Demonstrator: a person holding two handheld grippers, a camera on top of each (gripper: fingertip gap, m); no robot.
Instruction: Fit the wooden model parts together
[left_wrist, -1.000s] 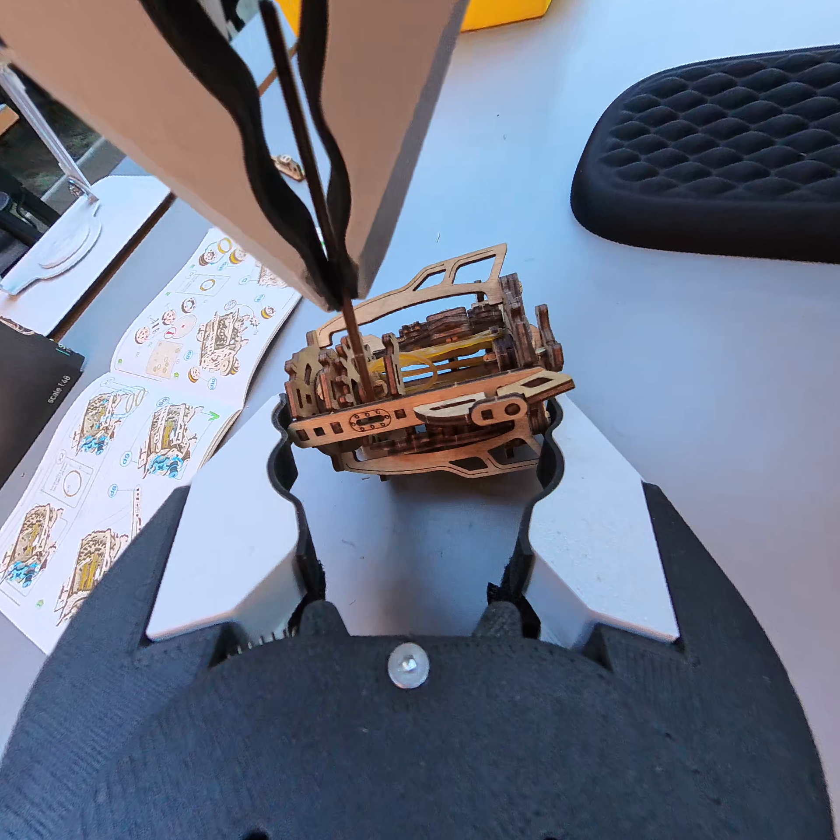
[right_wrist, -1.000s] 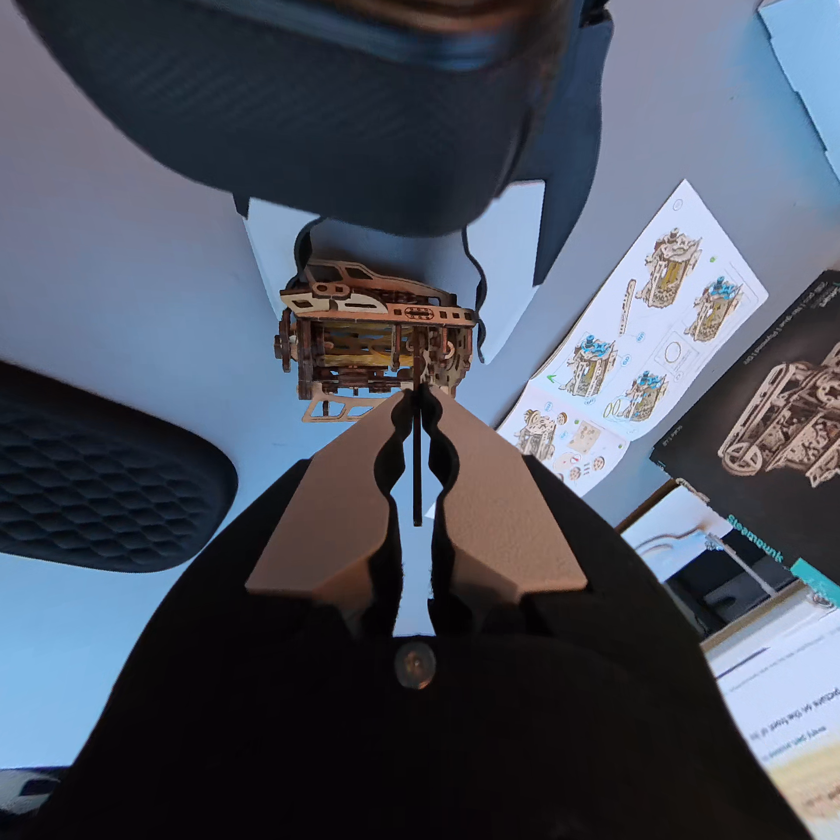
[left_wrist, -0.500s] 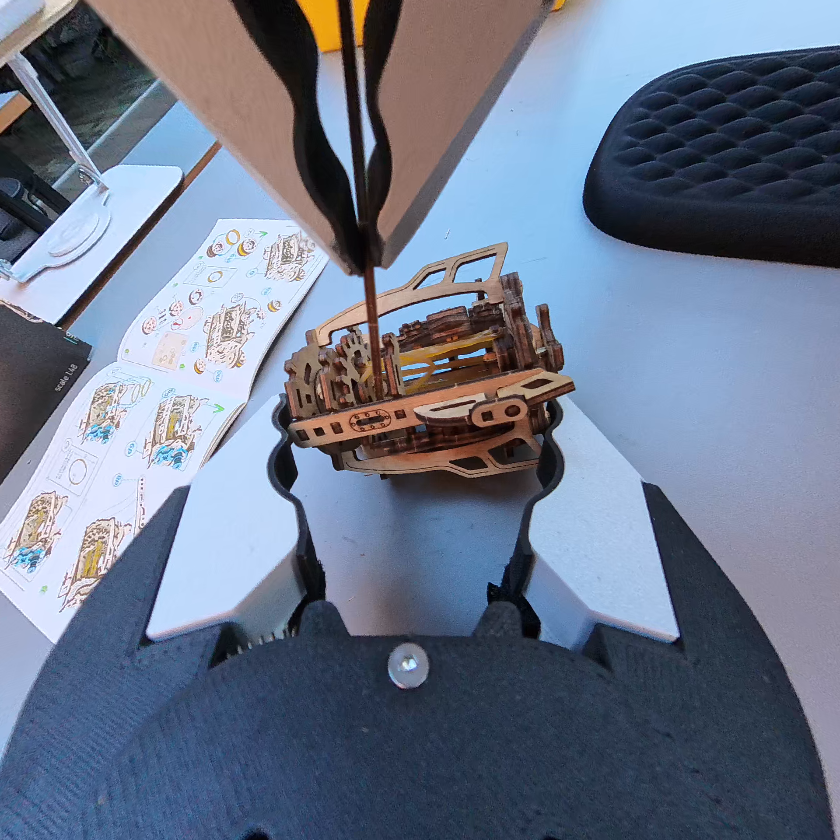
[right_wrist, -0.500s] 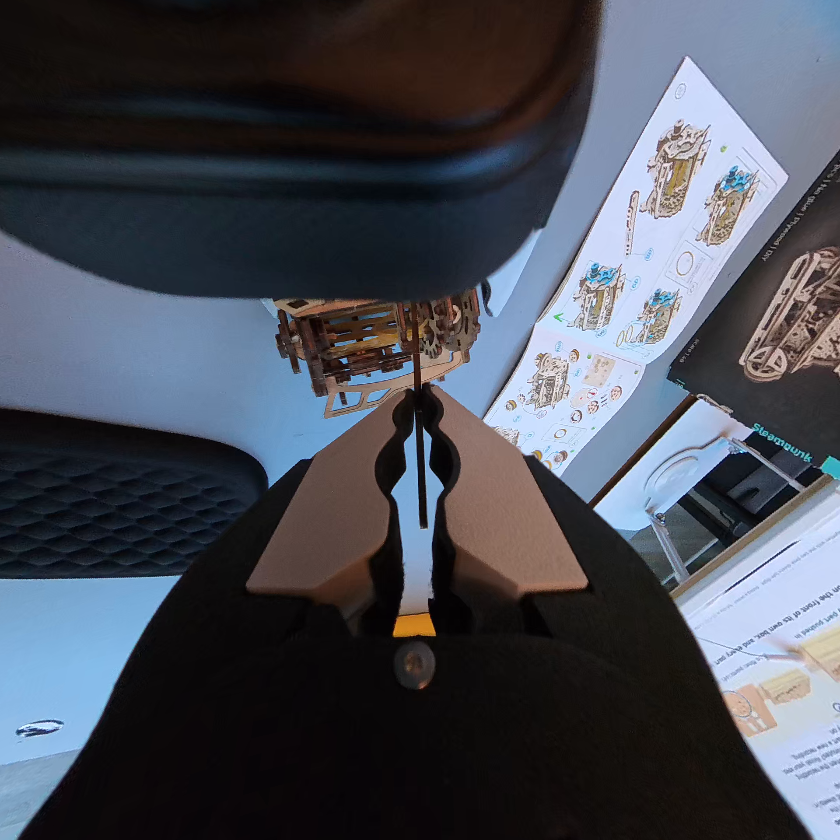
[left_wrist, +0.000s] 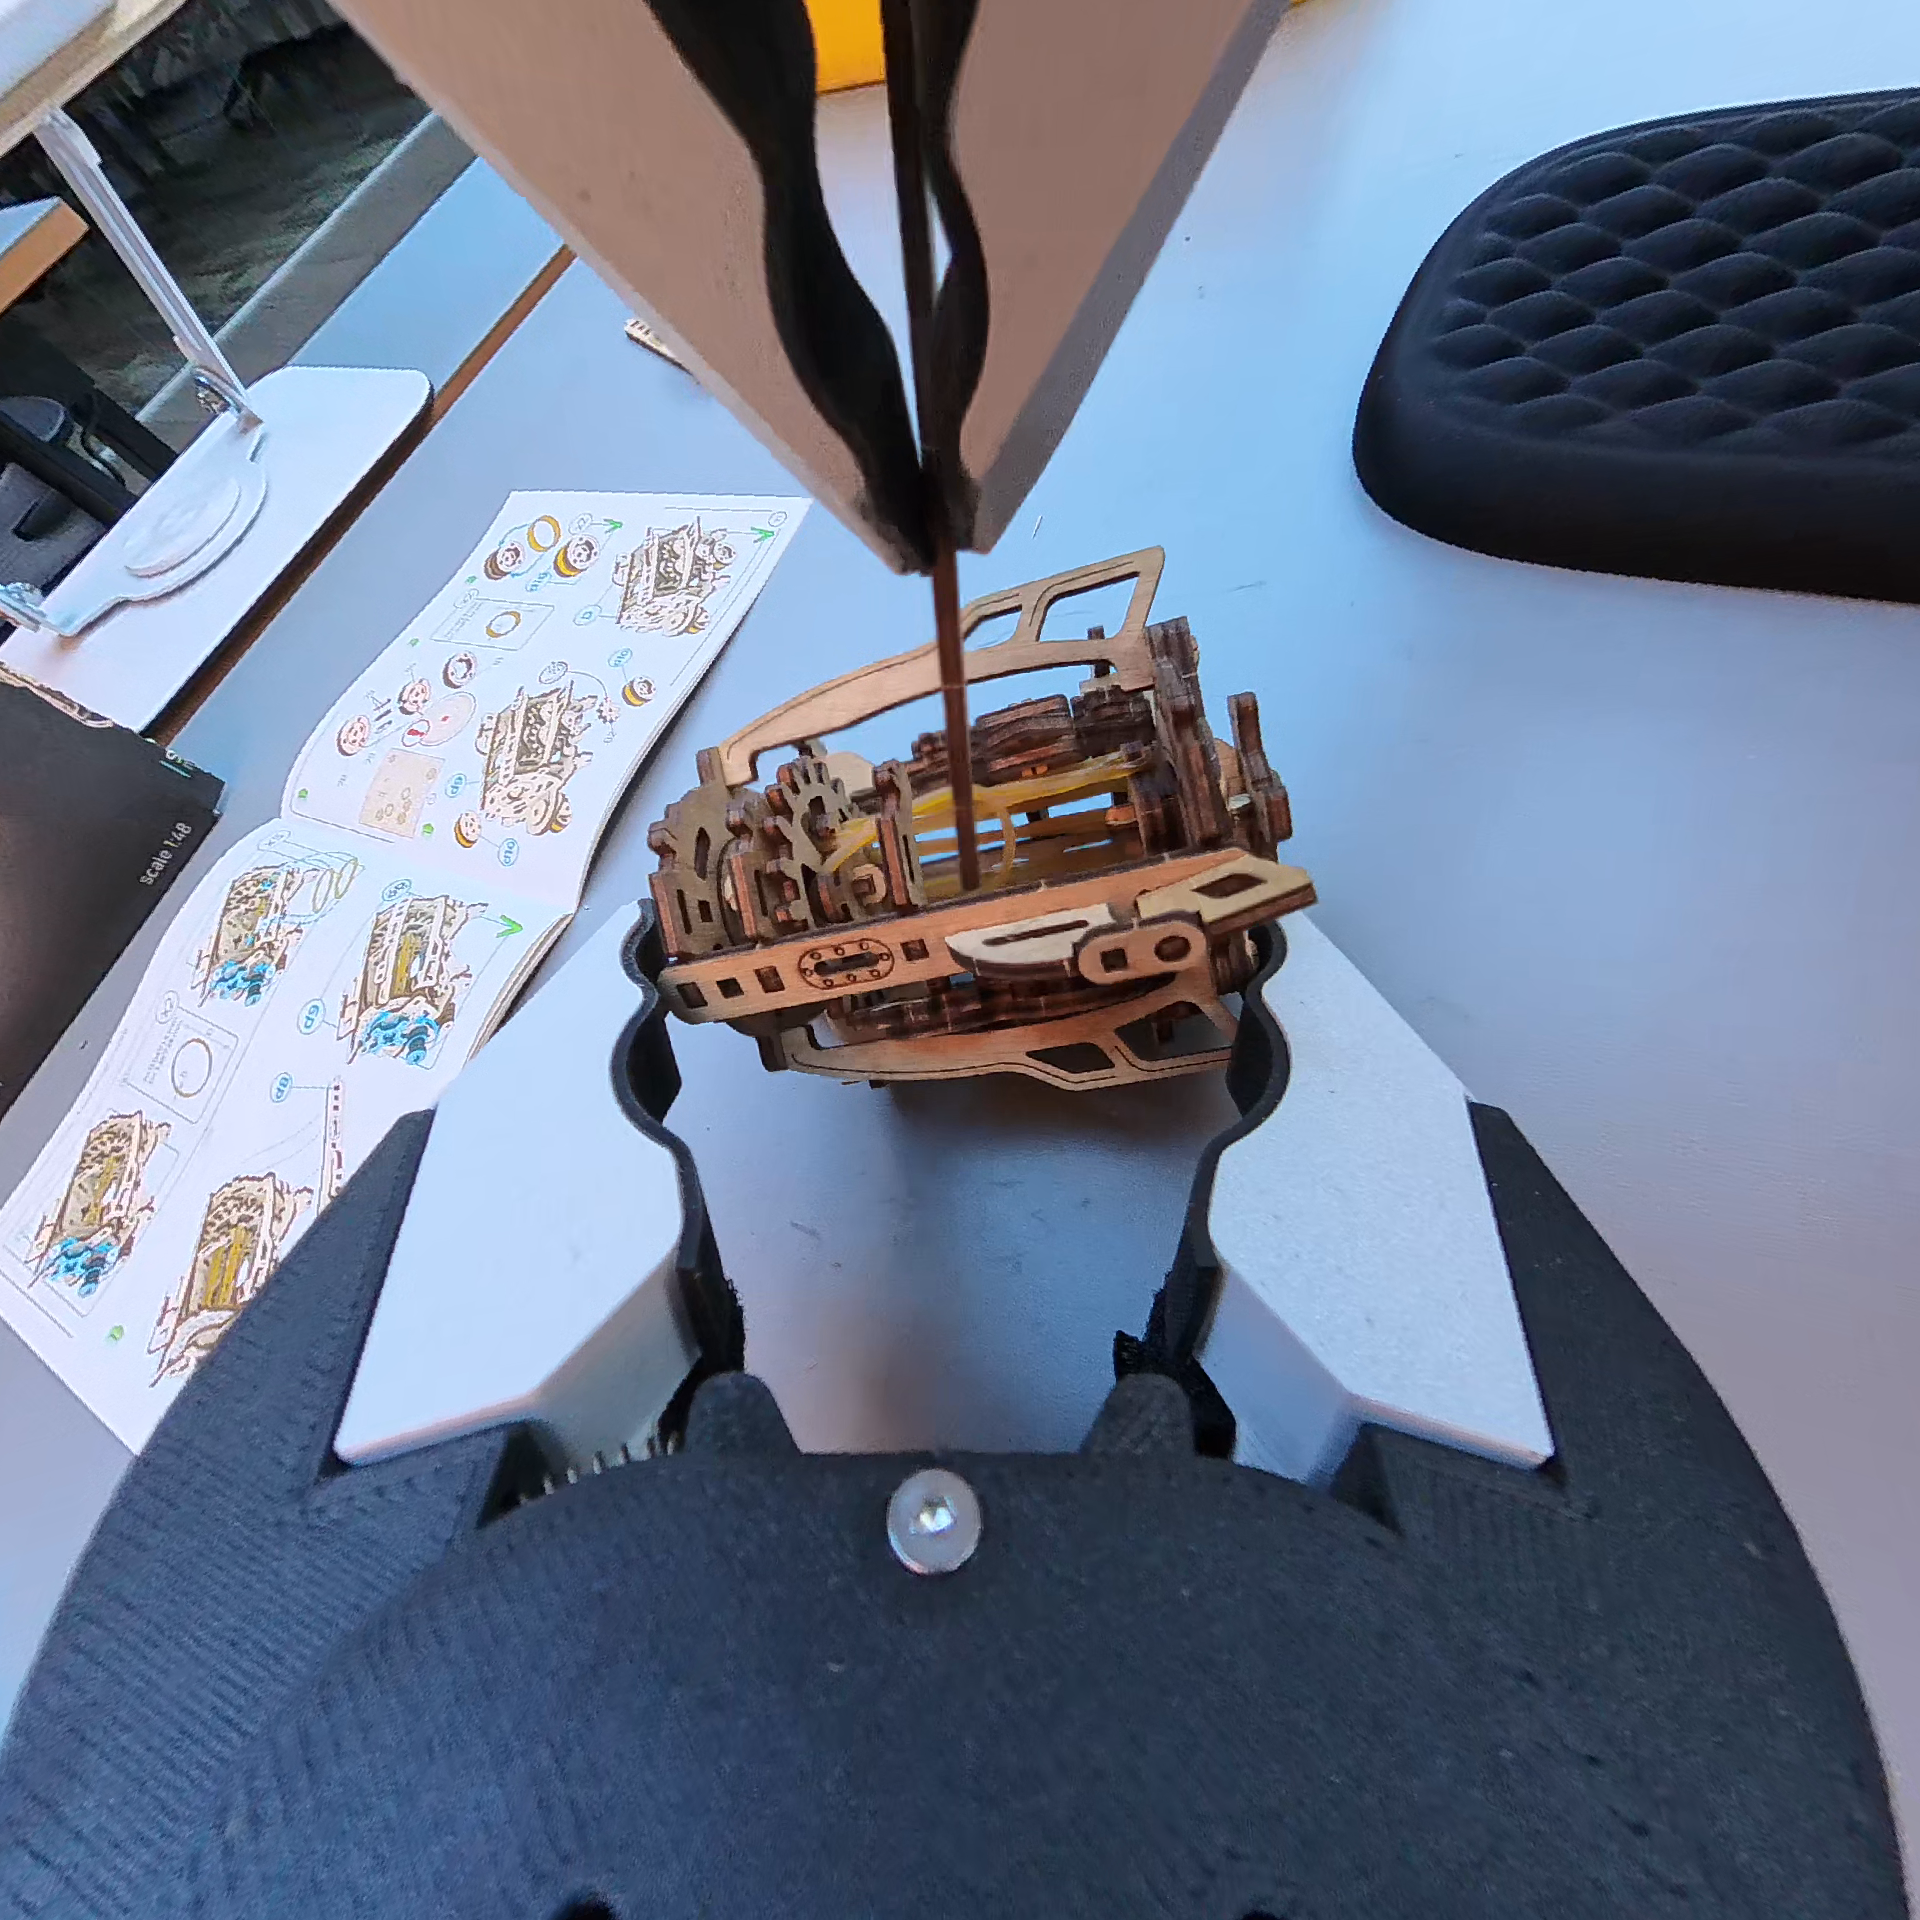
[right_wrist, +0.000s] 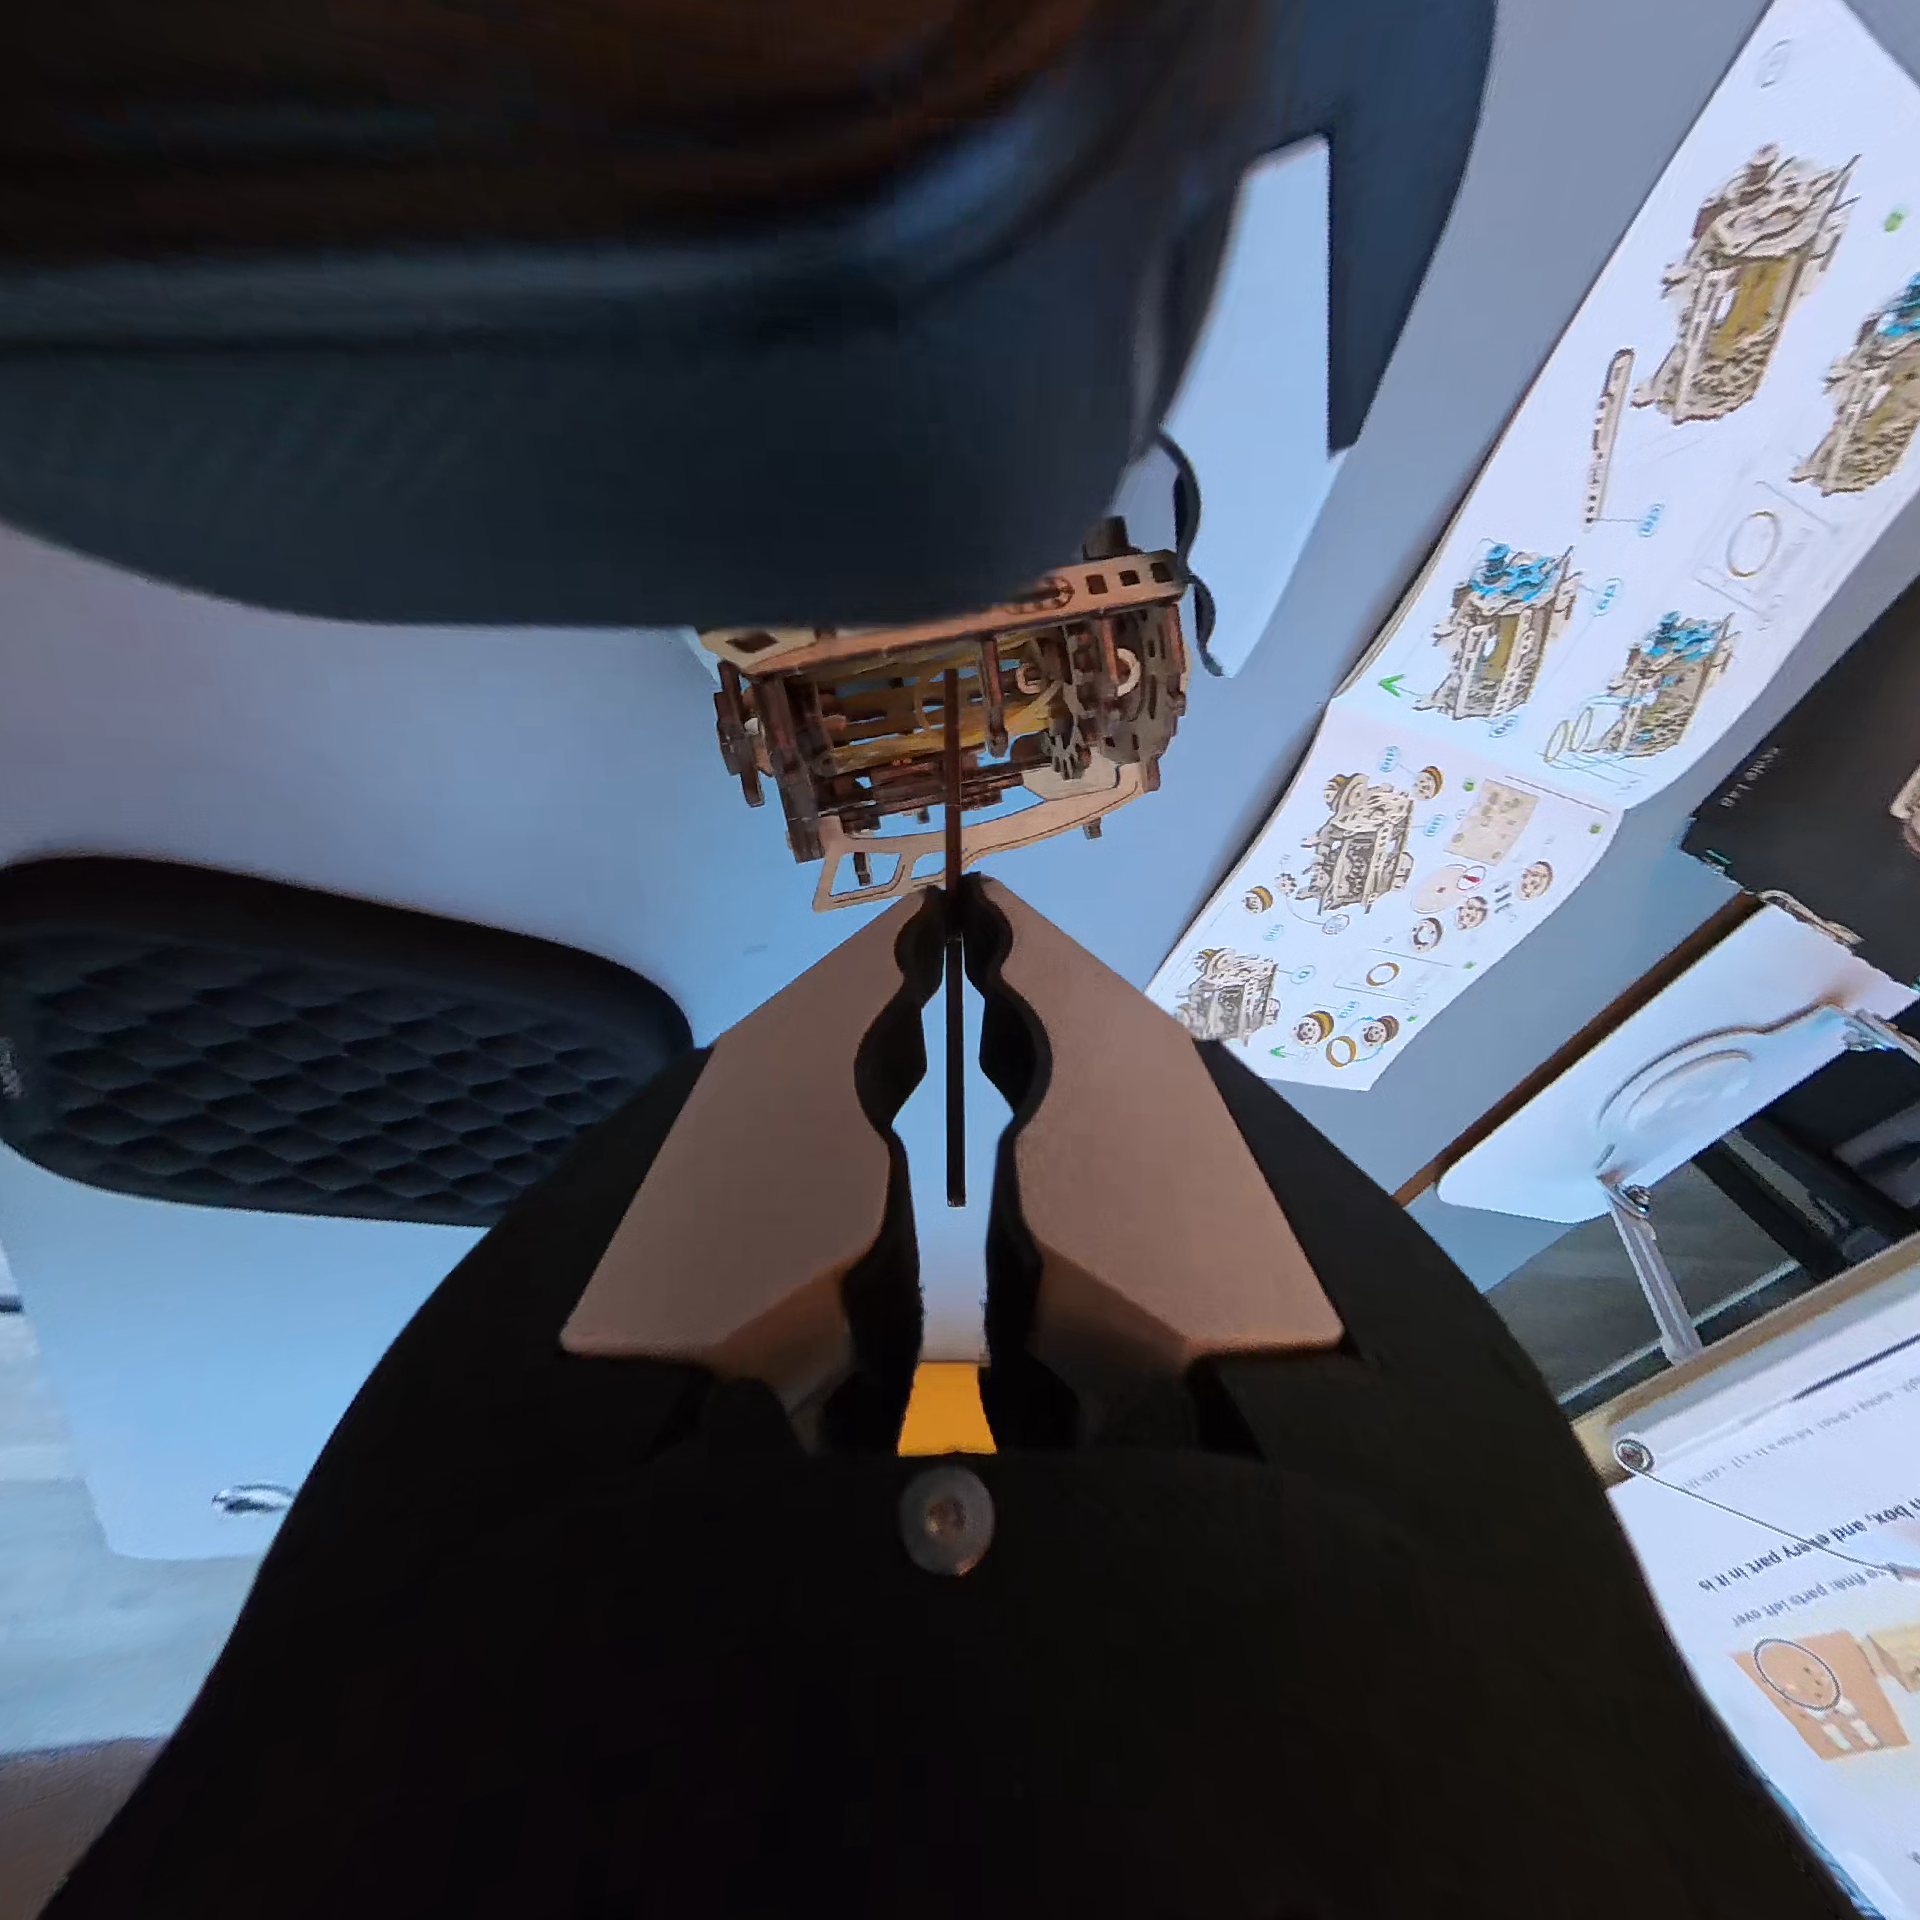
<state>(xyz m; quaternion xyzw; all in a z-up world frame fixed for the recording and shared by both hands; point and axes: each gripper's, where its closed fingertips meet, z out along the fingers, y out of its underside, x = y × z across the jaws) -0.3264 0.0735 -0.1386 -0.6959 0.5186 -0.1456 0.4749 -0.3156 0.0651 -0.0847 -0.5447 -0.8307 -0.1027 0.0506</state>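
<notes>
A brown laser-cut wooden model (left_wrist: 966, 862) with gears and yellow rubber bands sits on the grey table, held between the tips of my left gripper (left_wrist: 951, 971), which is shut on its two ends. My right gripper (left_wrist: 930, 520) comes down from above, shut on a thin dark wooden rod (left_wrist: 954, 727). The rod's lower end reaches into the top of the model near its middle. In the right wrist view the rod (right_wrist: 954, 1039) runs between my closed right gripper (right_wrist: 954, 899) into the model (right_wrist: 956, 727), whose near part the left gripper's dark body hides.
An open instruction booklet (left_wrist: 343, 883) lies left of the model. A black quilted cushion (left_wrist: 1683, 332) lies at the far right. A black box (left_wrist: 73, 873) and a white stand base (left_wrist: 208, 499) are at the far left. A yellow object (left_wrist: 862, 42) sits behind.
My right gripper has moved the rod from the gear end of the model toward its middle and stood it more upright. The left gripper and model have stayed in place.
</notes>
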